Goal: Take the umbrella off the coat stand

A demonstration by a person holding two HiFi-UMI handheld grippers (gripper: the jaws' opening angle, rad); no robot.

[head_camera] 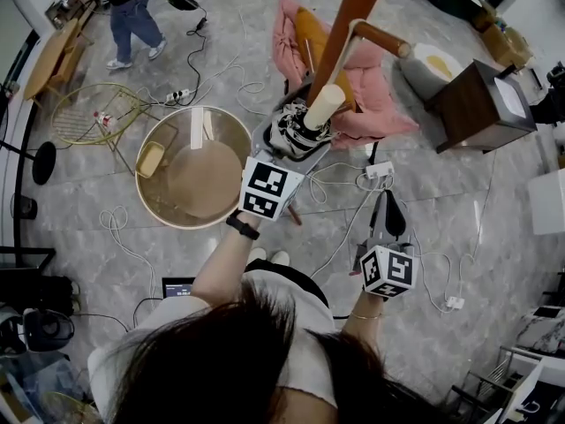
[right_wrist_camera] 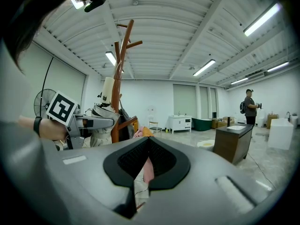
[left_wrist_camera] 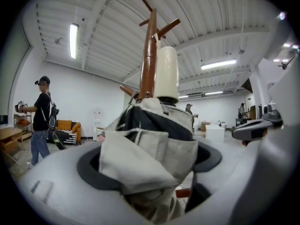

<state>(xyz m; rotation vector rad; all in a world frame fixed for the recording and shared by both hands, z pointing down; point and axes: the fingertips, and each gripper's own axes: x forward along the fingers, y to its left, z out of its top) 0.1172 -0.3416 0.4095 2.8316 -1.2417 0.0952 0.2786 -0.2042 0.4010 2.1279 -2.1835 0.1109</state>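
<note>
Nearest the person, low and right of centre in the head view, the right tool [head_camera: 386, 217] hangs idle. Its own view shows the jaws drawn together with only a thin slit between them and nothing in it.

Further out, at the middle of the frame, the left tool [head_camera: 281, 155] is clenched on the folded umbrella [head_camera: 293, 131]. In the left gripper view the grey and dark fabric bunches up between the jaws. The umbrella's cream handle [head_camera: 324, 106] points up and lies right against the brown pole of the coat stand [head_camera: 351, 16], just below a side peg [head_camera: 381, 37]. I cannot tell whether a strap or loop catches it there.

As I judge it, the grasp is made and the step in hand is the removal itself, since the umbrella is not yet clear of the stand. The next move calls for lifting or drawing it toward the person, down-frame, with the handle kept clear of the peg and the grip held firm on soft fabric that may slip. The right tool could steady the handle if it snags.
</note>
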